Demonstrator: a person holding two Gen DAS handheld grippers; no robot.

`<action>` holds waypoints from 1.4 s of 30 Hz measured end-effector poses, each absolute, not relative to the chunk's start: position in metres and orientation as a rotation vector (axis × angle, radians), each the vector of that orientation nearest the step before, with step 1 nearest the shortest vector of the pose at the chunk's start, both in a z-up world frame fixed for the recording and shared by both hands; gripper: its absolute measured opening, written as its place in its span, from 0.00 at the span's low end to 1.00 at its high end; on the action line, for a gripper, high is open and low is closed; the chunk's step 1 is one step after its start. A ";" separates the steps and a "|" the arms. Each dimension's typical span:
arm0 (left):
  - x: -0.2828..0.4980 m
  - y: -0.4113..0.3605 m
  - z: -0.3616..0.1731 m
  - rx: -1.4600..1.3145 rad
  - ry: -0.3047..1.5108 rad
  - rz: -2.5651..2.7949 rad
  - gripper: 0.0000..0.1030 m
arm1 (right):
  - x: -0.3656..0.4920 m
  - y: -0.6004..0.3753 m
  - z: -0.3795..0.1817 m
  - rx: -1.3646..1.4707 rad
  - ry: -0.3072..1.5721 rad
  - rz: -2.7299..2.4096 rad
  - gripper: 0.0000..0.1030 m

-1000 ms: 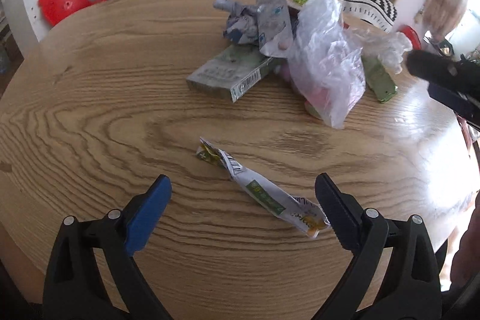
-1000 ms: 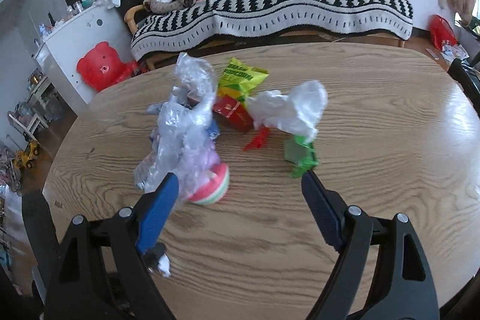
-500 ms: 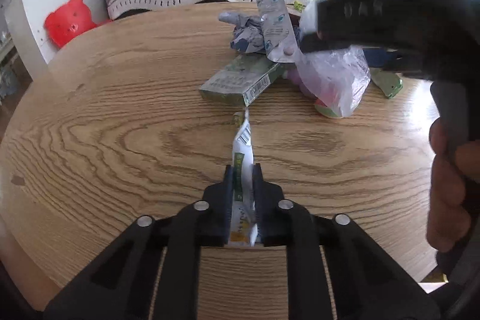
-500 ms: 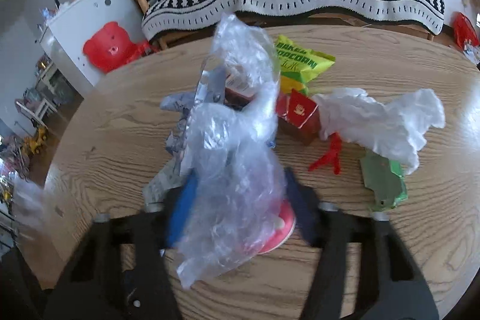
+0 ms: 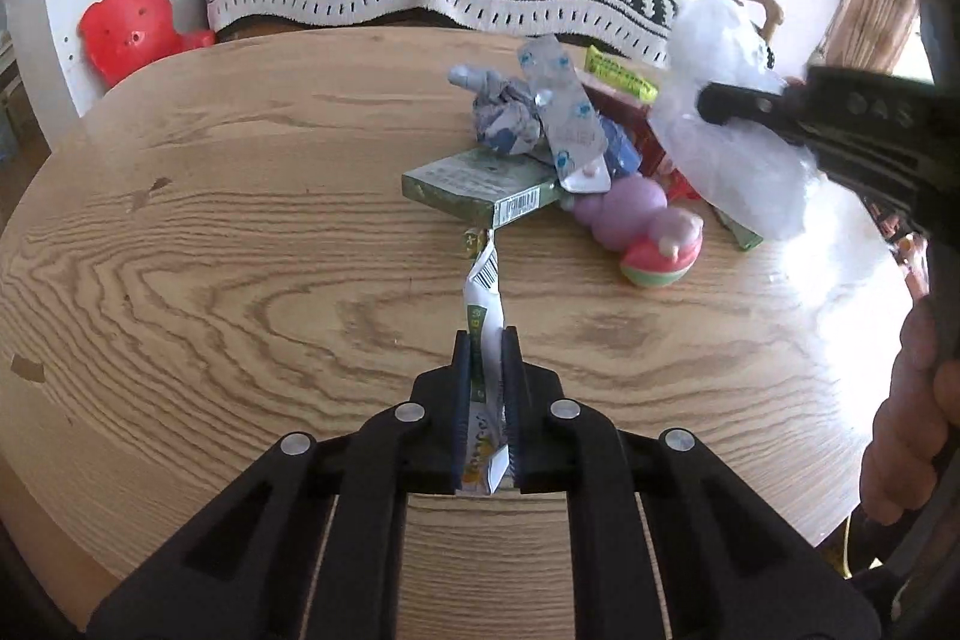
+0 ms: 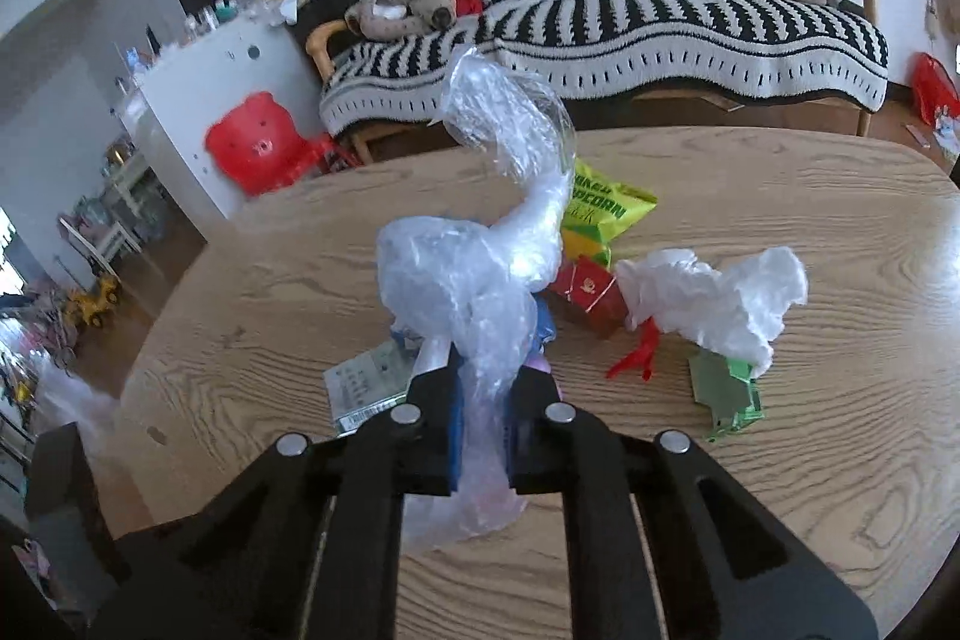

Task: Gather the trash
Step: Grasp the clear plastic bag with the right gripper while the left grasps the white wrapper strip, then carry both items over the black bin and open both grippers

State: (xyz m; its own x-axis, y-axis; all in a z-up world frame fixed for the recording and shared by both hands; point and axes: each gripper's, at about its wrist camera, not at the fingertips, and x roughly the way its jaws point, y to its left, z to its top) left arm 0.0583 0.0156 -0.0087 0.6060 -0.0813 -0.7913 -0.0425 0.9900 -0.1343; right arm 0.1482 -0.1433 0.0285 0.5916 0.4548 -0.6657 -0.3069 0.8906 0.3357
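Observation:
My left gripper (image 5: 485, 340) is shut on a long white and green wrapper (image 5: 483, 292) and holds it above the wooden table (image 5: 240, 280). My right gripper (image 6: 483, 376) is shut on a clear plastic bag (image 6: 480, 274), lifted off the pile; the bag also shows in the left wrist view (image 5: 720, 123). On the table lie a green flat box (image 5: 480, 187), a blister pack (image 5: 567, 123), crumpled blue-grey paper (image 5: 501, 114), a yellow popcorn bag (image 6: 606, 211), a red packet (image 6: 588, 289), white crumpled plastic (image 6: 714, 307) and a green carton (image 6: 726, 394).
A purple and pink round toy (image 5: 642, 232) lies by the pile. A striped sofa (image 6: 630, 21) stands behind the table. A red bear stool (image 6: 258, 147) and a white cabinet (image 6: 204, 99) stand at the left. The table's edge is close below both grippers.
My left gripper closed on the wrapper and lifted it. My right gripper closed on the clear bag and raised it, uncovering the purple and pink toy.

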 end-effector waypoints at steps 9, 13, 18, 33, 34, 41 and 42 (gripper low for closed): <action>0.047 0.025 0.024 -0.155 0.867 -0.075 0.09 | 0.131 -0.178 0.044 0.240 0.807 0.426 0.10; 0.039 0.030 0.040 -0.154 0.813 -0.071 0.09 | 0.125 -0.188 0.047 0.230 0.805 0.413 0.10; 0.043 0.026 0.043 -0.169 0.822 -0.090 0.09 | 0.114 -0.199 0.049 0.217 0.806 0.388 0.10; 0.051 -0.103 0.051 -0.090 0.831 -0.327 0.09 | 0.046 -0.324 0.050 0.260 0.827 0.215 0.10; 0.050 -0.121 0.051 -0.083 0.832 -0.361 0.09 | 0.039 -0.336 0.050 0.266 0.825 0.199 0.10; 0.033 -0.248 0.042 -0.025 0.824 -0.602 0.09 | -0.035 -0.466 0.041 0.344 0.806 -0.007 0.10; 0.028 -0.267 0.040 -0.017 0.826 -0.638 0.09 | -0.045 -0.481 0.039 0.355 0.804 -0.035 0.10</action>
